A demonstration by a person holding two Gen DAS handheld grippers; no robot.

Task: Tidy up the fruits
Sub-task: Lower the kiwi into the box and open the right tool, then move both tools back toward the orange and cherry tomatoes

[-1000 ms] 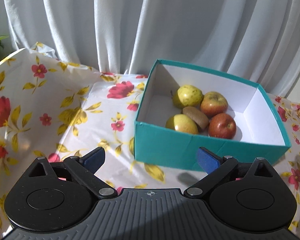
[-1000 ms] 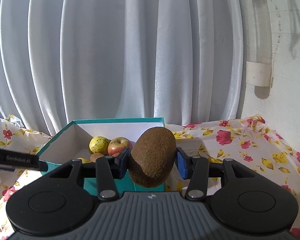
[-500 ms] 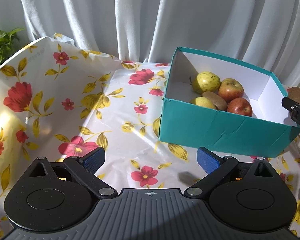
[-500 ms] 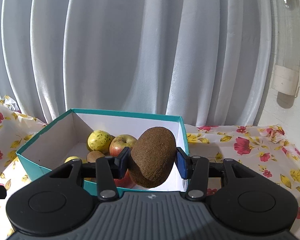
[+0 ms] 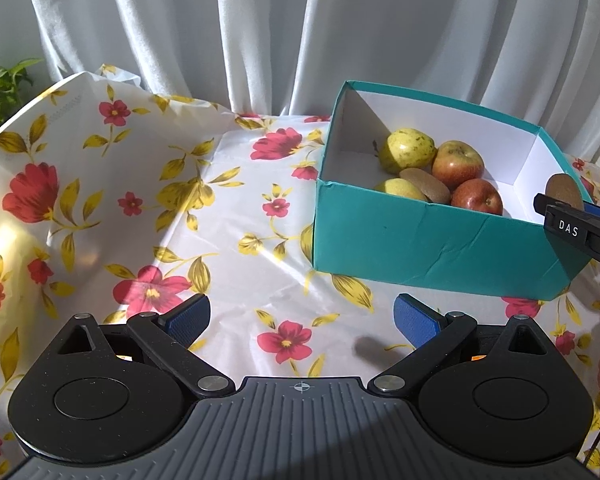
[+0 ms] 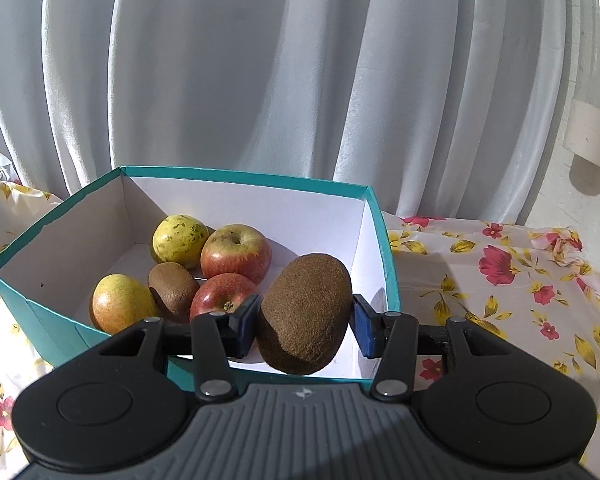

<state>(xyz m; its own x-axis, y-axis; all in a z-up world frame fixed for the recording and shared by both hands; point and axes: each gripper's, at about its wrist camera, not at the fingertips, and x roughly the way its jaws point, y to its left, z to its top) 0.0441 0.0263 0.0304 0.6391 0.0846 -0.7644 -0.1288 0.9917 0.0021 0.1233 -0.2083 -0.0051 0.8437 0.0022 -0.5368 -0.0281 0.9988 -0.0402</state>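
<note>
— Inside the teal box [image 6: 382,248], how many fruits do you count?
— Five lying on its white floor: two yellow-green guavas [image 6: 180,238], two red apples [image 6: 236,252] and one small kiwi [image 6: 173,290], all bunched toward the left half.
— And the sixth?
— A larger kiwi [image 6: 306,314], gripped between the two blue pads of the right gripper [image 6: 304,326], tilted, above the near right part of the box. The jaws stand narrow, pressed against its sides.
— The other tongs?
— The left gripper [image 5: 302,318] has its jaws spread wide with nothing between them, over the flowered tablecloth [image 5: 140,208] in front of the box and to its left. From its camera the right gripper shows at the right edge with the held kiwi above the box rim.
— Anything else?
— One white curtain [image 6: 260,80] behind, and a green plant [image 5: 0,92] at far left.
</note>
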